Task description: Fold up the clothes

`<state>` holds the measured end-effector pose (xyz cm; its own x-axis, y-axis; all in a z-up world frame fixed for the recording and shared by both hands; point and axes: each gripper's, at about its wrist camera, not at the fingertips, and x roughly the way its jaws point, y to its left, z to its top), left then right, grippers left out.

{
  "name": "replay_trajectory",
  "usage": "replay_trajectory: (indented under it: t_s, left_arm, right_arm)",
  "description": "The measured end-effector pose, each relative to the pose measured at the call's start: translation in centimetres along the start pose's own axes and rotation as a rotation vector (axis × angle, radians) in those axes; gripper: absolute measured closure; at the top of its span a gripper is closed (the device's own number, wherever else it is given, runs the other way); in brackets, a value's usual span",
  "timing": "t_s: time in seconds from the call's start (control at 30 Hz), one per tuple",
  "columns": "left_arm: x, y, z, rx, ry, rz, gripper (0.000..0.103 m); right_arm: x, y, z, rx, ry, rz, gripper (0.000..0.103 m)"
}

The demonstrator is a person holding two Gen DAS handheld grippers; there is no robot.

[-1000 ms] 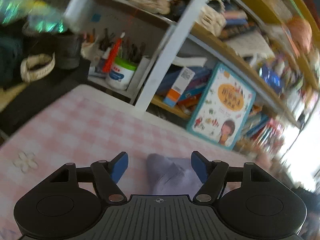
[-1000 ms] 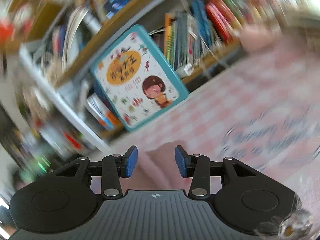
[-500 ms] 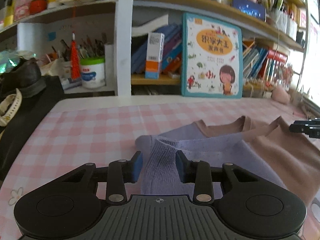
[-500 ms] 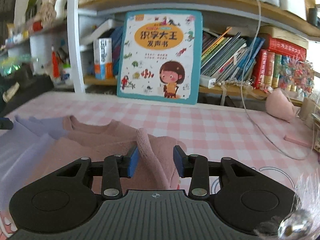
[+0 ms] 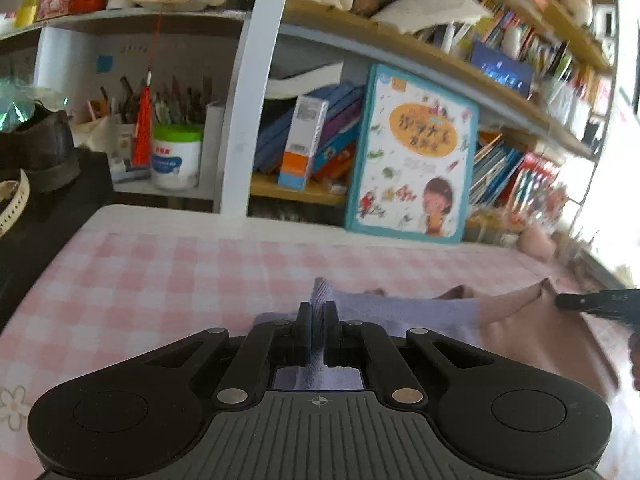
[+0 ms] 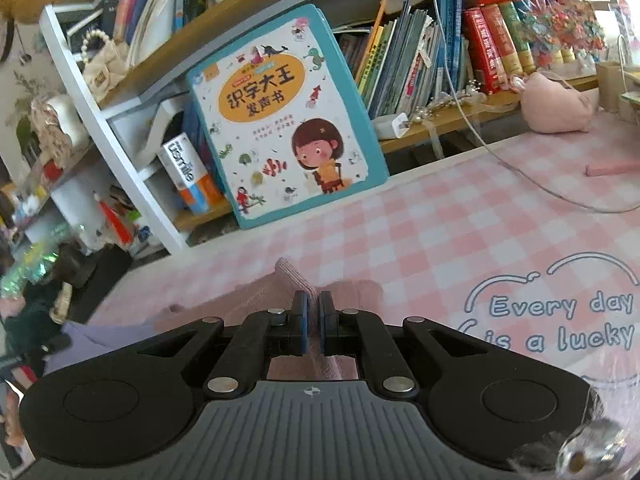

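A knit sweater, lavender on one half (image 5: 404, 307) and dusty pink on the other (image 5: 532, 332), lies on the pink checked tablecloth (image 5: 160, 276). My left gripper (image 5: 318, 312) is shut on a pinched ridge of the lavender shoulder. In the right wrist view my right gripper (image 6: 313, 304) is shut on a ridge of the pink shoulder (image 6: 290, 274); the lavender part (image 6: 100, 338) shows at lower left. The right gripper's tip (image 5: 596, 302) enters the left wrist view at the right edge.
A bookshelf (image 5: 400, 52) runs along the table's far edge, with a teal picture book (image 6: 280, 116) leaning on it. A black box with a shoe (image 5: 40, 148) stands at the left. A pink pouch (image 6: 556, 104) and a white cable (image 6: 520, 172) lie at the right.
Both grippers went from open, astride the raised shoulder cloth, to shut on it. Both views also shifted and rolled, with the sweater drawn a little tauter between them.
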<state>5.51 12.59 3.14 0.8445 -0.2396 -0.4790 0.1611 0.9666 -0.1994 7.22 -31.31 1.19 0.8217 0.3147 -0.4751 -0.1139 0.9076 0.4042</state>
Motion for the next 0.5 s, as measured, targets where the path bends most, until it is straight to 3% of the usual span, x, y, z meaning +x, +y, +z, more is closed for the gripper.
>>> replay_trajectory:
  t_s: [0.13,0.27,0.37,0.4,0.43,0.5]
  left_arm:
    - [3.7,1.5,-1.2,-0.053,0.106,0.037,0.099]
    - [3.7,2.2,-1.7,-0.09,0.085,0.023,0.095]
    - [2.8,2.6,-1.6,-0.115,0.065,0.031,0.089]
    - [2.3,2.6,-1.6,-0.113,0.056,0.042,0.087]
    - [1.8,2.6,-1.6,-0.109,0.048,0.054,0.081]
    - [0.5,2.6,-1.8,-0.089,0.039,0.071,0.079]
  right_arm:
    - [2.1,-1.3,-1.2,0.039,0.029,-0.042,0.098]
    - [2.3,-2.7,-1.5,0.123,0.037,-0.009,0.098]
    - [1.7,-2.5,-1.3,0.109,0.038,-0.011,0.097]
    - [1.5,-2.4,-1.3,0.101,0.036,-0.014,0.095]
    - [1.0,-2.2,-1.3,0.082,0.029,-0.017,0.086]
    - [-0.1,-1.9,-1.5,0.038,0.015,-0.025,0.068]
